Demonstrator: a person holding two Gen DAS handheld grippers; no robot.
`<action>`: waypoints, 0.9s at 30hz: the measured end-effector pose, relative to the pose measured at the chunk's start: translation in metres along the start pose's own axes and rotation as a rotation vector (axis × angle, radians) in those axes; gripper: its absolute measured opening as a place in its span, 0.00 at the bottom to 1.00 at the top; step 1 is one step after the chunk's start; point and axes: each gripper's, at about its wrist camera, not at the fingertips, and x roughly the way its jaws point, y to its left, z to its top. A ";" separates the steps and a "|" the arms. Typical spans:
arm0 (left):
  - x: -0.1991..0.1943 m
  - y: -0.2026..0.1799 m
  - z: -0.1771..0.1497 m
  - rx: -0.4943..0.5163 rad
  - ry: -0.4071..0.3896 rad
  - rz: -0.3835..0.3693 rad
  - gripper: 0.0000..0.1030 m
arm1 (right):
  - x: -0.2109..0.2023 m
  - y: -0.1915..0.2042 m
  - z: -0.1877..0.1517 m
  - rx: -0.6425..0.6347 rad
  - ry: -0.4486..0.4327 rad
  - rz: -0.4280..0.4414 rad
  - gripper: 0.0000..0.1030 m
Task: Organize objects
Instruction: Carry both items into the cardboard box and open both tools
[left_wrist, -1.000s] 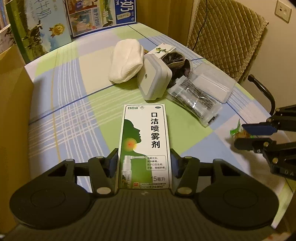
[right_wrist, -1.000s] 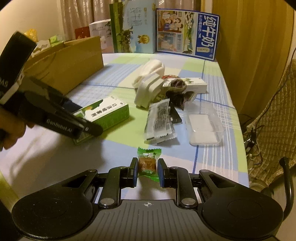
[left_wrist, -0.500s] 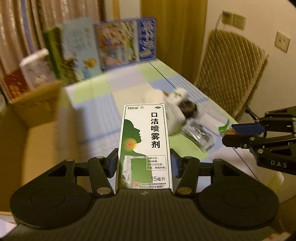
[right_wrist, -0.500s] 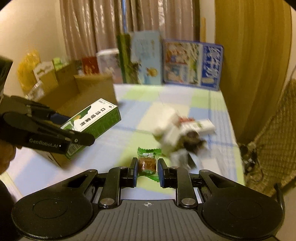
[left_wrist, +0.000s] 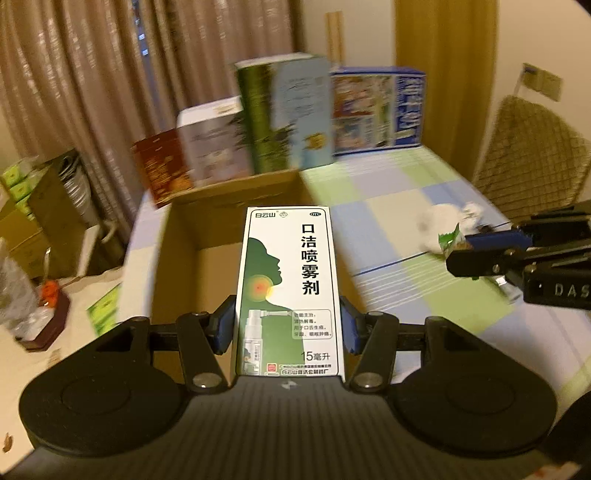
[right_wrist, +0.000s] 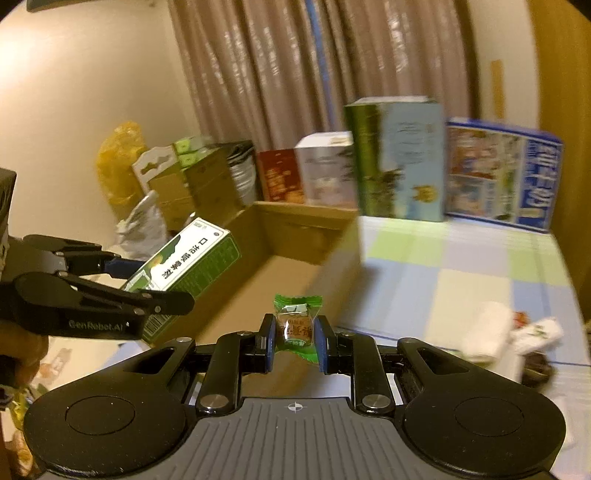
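Ahead of both grippers: open cardboard box (left_wrist: 207, 236) at desk (left_wrist: 406, 206) edge | left hand-held gripper (left_wrist: 288, 328) clamps spray box (left_wrist: 288, 288) above it, long axis along fingers, pointing forward | right hand-held gripper (right_wrist: 294, 341) pinches green candy (right_wrist: 295, 326), upright between pads.

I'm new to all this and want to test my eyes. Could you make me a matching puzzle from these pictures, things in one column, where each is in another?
Things:
1. medicine box
2. wrapped candy
3. cardboard box
4. white cloth

Places:
a. lying on the checked tablecloth
b. clamped in the right gripper
c. open, at the table's left edge
d. clamped in the left gripper

Pairs: 1-d, 2-b, 3-c, 4-a
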 end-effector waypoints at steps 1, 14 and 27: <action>0.002 0.009 -0.002 -0.008 0.005 0.006 0.49 | 0.010 0.004 0.003 0.001 0.012 0.004 0.18; 0.056 0.057 -0.021 -0.060 0.054 -0.005 0.49 | 0.106 0.013 0.019 0.058 0.053 0.059 0.19; 0.031 0.063 -0.027 -0.145 -0.027 0.010 0.58 | 0.067 -0.008 0.008 0.134 -0.009 0.014 0.47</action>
